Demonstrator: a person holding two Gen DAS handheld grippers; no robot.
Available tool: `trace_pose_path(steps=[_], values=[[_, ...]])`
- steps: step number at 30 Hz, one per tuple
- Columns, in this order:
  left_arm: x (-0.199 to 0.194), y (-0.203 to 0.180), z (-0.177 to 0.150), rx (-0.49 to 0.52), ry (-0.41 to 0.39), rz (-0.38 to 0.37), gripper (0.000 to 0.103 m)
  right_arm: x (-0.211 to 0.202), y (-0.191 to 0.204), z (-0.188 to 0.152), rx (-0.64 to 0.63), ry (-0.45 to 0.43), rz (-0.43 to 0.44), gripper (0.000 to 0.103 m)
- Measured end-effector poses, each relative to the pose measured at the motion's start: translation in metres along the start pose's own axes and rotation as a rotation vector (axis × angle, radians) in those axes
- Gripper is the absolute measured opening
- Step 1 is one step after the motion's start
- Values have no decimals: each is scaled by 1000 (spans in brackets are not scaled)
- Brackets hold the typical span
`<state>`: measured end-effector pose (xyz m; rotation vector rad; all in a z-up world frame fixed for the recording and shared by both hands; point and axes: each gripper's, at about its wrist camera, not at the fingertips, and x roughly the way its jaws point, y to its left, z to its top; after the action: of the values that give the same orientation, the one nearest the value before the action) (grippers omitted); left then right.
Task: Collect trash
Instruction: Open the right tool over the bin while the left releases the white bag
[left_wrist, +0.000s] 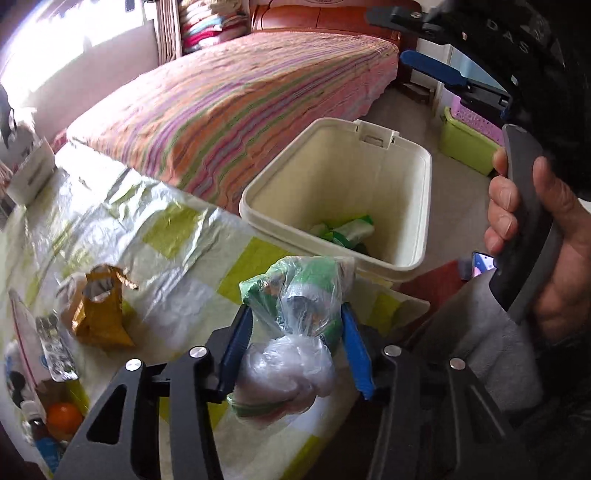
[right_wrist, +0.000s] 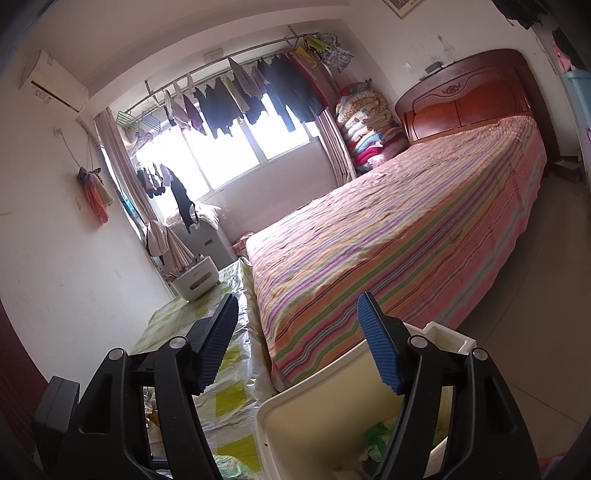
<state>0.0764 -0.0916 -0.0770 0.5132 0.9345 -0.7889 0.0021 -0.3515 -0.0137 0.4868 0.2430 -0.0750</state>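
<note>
A knotted clear plastic bag (left_wrist: 295, 332) with green and white trash inside lies on the table's checked cover (left_wrist: 177, 229). My left gripper (left_wrist: 295, 328) points down at it, and both blue pads touch the bag's sides. Just beyond the table edge stands a cream trash bin (left_wrist: 255, 206), lid off, with a green packet (left_wrist: 347, 230) at its bottom. My right gripper (left_wrist: 386, 37) hovers high above the bin, held by a hand (left_wrist: 554, 240). In the right wrist view the right gripper (right_wrist: 299, 343) is open and holds nothing, with the bin (right_wrist: 295, 406) below it.
A torn golden wrapper (left_wrist: 99, 314), a foil blister strip (left_wrist: 55, 347) and an orange (left_wrist: 64, 419) lie on the table's left side. A white box (right_wrist: 195, 277) stands at its far end. The striped bed (left_wrist: 240, 103) borders the table and bin. A green basket (left_wrist: 465, 144) sits on the floor.
</note>
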Motion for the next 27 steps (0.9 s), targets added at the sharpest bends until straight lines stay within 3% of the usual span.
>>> trace_pose_path(steps=[5, 9, 21, 26, 27], values=[[-4, 1, 8, -13, -40, 52, 41, -1, -1, 1, 5, -8, 9, 66], [-16, 8, 16, -61, -107, 47, 39, -4, -3, 2, 13, -22, 13, 66], [6, -19, 60, -45, -183, 47, 44, -44, -23, 15, 68, -216, -20, 70], [7, -25, 70, -57, -259, 82, 61, -54, -29, 19, 82, -261, -27, 72], [6, -23, 71, -73, -272, 78, 70, -53, -29, 19, 86, -256, -26, 72]])
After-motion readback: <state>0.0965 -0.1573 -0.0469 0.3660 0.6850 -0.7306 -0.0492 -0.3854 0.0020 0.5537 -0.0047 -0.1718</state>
